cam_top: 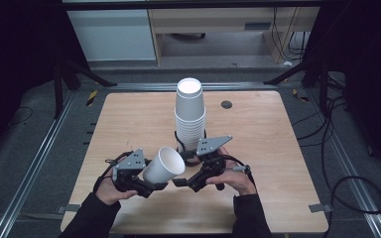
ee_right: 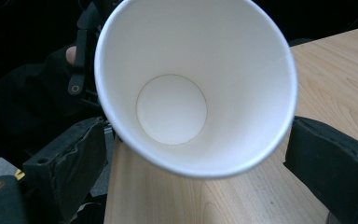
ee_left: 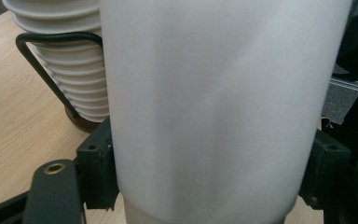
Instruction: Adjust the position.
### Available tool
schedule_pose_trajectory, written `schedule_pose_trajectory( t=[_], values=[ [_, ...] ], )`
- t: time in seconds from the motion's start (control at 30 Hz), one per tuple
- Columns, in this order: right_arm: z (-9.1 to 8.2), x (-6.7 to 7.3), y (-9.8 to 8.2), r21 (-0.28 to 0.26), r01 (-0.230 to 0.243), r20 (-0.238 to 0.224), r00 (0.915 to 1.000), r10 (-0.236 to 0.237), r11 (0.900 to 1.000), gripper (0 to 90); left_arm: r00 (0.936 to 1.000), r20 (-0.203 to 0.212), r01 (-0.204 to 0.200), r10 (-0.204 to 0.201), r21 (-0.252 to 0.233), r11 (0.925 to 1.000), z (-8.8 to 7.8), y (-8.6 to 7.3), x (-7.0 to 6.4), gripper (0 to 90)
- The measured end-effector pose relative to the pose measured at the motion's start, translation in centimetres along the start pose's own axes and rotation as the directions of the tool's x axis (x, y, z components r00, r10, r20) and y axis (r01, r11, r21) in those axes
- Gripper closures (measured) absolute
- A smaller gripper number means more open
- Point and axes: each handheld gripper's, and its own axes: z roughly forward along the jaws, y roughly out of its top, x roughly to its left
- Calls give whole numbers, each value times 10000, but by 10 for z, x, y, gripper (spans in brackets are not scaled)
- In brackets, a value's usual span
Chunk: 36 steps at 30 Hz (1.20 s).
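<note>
While the left gripper (cam_top: 155,186) clamps a single paper cup (cam_top: 163,165) across its lower wall, that cup lies tilted near the table's six o'clock edge, mouth turned toward three o'clock and the right gripper (cam_top: 179,182). The left gripper view confirms both pads pressed against the cup's sides. The right gripper's jaws stand wide apart, either side of the rim, with nothing held.

The stack of cups (cam_top: 190,115) stands upright in its wire holder (ee_left: 42,70), at twelve o'clock from both hands, near the table (cam_top: 129,119) centre.

Risks, as judged: a thin paper wall may buckle under the left clamp; closing the right jaws on the rim could crush it oval; a careless swing toward twelve o'clock could topple the stack.
</note>
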Motion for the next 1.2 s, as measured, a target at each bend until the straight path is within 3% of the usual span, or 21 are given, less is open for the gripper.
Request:
schedule_pose_trajectory(
  t=[0.63,1.2],
  values=[
    [18,1,-2,-211,-272,-257,9993,267,9994,60,9995,45,-314,313,225,9993,11,3,-9,233],
    [17,1,-3,-251,-344,-371,9988,335,9991,94,9995,151,-270,265,295,9992,11,3,-8,223]
  ],
)
